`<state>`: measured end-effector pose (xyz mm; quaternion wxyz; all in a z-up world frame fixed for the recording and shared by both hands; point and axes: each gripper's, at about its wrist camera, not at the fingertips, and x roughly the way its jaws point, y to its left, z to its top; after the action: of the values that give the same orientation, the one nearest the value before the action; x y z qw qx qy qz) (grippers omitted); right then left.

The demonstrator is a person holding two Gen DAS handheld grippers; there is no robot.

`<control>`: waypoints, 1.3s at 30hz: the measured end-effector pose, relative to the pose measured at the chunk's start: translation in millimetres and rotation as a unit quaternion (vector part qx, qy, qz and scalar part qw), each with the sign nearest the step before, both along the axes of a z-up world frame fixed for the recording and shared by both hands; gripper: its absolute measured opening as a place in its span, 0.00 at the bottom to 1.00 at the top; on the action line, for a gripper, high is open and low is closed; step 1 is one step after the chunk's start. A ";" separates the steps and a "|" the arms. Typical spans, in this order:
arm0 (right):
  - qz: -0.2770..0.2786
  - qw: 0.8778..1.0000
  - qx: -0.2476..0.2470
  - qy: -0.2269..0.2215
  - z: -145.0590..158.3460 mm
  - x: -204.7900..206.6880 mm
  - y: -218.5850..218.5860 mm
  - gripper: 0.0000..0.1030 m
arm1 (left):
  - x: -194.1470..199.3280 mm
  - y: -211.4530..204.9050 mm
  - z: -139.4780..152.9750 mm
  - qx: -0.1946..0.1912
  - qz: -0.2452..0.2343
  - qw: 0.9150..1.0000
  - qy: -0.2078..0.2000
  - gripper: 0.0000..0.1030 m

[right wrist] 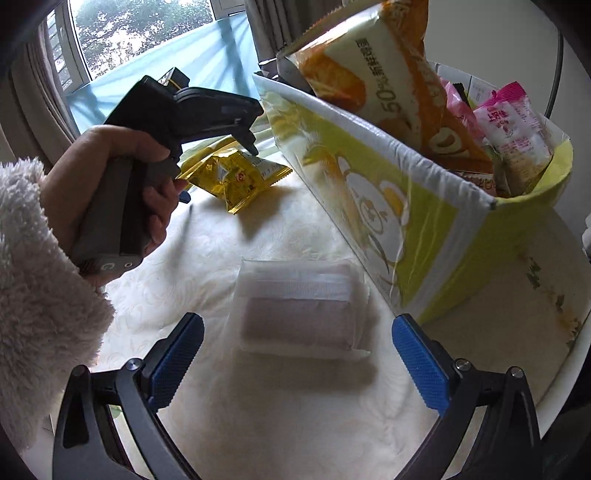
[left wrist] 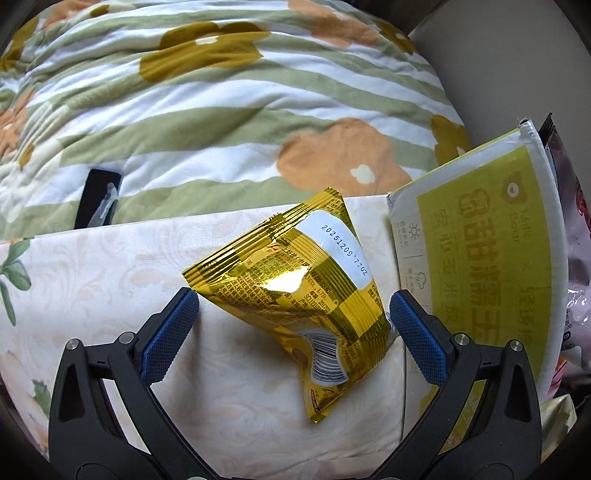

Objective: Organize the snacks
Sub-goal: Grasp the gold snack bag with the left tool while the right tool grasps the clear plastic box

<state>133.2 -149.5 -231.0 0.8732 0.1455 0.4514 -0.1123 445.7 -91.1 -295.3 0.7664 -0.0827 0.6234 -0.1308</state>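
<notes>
A gold foil snack packet (left wrist: 295, 295) lies on the cream tablecloth between the open jaws of my left gripper (left wrist: 291, 317), whose blue pads stand either side of it, apart from it. It also shows in the right wrist view (right wrist: 236, 177), under the left gripper (right wrist: 218, 147). A clear-wrapped brownish snack bar (right wrist: 299, 306) lies on the cloth between the open jaws of my right gripper (right wrist: 299, 354). The yellow-green snack box (left wrist: 480, 266) stands to the right; in the right wrist view (right wrist: 388, 206) it holds an orange bag (right wrist: 369, 74) and a pink packet (right wrist: 513, 125).
A green-striped floral quilt (left wrist: 207, 110) lies behind the table edge with a black object (left wrist: 98, 199) on it. The round table's rim (right wrist: 576, 332) curves at right. A window (right wrist: 129, 33) is at back left.
</notes>
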 end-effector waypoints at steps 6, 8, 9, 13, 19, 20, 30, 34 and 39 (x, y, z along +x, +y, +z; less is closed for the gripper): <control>-0.002 1.000 0.002 0.012 -9.6 10.9 -1.7 0.99 | -6.2 4.0 3.1 0.026 -0.048 0.998 -0.006 0.77; -0.003 1.000 0.001 0.012 -11.3 14.6 -2.3 0.99 | -8.5 6.7 3.3 0.037 -0.063 0.997 -0.009 0.68; -0.003 1.000 0.000 0.014 -13.2 17.8 -2.1 0.99 | -9.3 7.5 4.0 0.040 -0.071 0.997 -0.012 0.64; -0.009 1.000 -0.005 0.026 -21.4 26.0 0.4 0.99 | -15.7 13.5 5.9 0.049 -0.096 0.994 -0.017 0.54; -0.015 0.999 -0.013 0.040 -32.6 40.5 0.5 0.99 | -36.5 25.6 6.5 0.055 -0.128 0.990 -0.022 0.53; -0.016 0.999 -0.013 0.041 -34.6 43.7 1.8 0.99 | -41.8 29.5 6.4 0.057 -0.133 0.989 -0.022 0.53; -0.009 0.998 -0.030 0.053 -45.8 57.1 6.1 0.94 | -86.8 73.9 5.1 0.070 -0.149 0.986 -0.009 0.51; -0.002 0.998 -0.032 0.054 -44.7 56.5 8.8 0.89 | -102.2 85.3 5.5 0.071 -0.150 0.986 -0.008 0.51; 0.016 0.997 -0.048 0.055 -43.6 62.6 14.5 0.83 | -117.4 93.3 7.5 0.075 -0.145 0.986 -0.014 0.51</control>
<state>195.8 -135.0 -274.6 0.8549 0.0902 0.4949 -0.1272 328.3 2.2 -287.8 0.7519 0.0681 0.6260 -0.1951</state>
